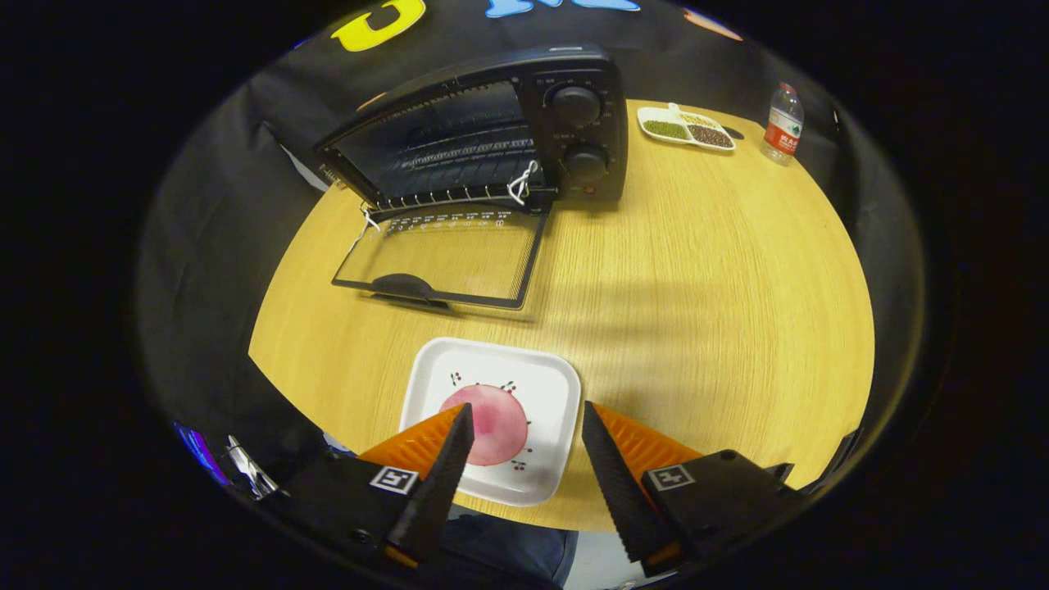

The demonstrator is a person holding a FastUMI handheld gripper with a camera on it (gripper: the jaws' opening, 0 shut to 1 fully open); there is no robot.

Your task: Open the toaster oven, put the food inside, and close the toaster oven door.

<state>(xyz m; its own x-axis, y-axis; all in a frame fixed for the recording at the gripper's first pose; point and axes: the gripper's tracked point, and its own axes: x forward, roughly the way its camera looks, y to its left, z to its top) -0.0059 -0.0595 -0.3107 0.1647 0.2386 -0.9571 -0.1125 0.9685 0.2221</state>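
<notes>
The tongs [527, 426] are spread wide, with nothing gripped between the two fingers [447, 467]. They hover above the near edge of the worktop [697, 311], and whether either tip touches anything below cannot be told.

Between and just ahead of the tips lies a white square plate [541, 385] with small printed sprigs. On it rests a round pink piece of food [492, 422], flat on the plate's middle and lying closer to the left finger, whose tip overlaps its edge in the view. The right finger sits past the plate's right rim, over bare wood.

Beyond the plate, further ahead and a little to the left, stands the black oven [492, 123]. Its glass door [447, 262] is swung fully down and lies flat on the worktop, handle [401, 285] toward the tongs, so the inside with its wire rack [451, 160] is exposed. Two round knobs [575, 106] sit one above the other on the oven's right panel. A white cord or tie [521, 184] hangs at the door's hinge corner.

Far ahead to the right, well apart from the oven, a white divided dish [687, 129] holds green and brown grains, and a clear bottle [783, 123] with a red label stands upright just right of it.
</notes>
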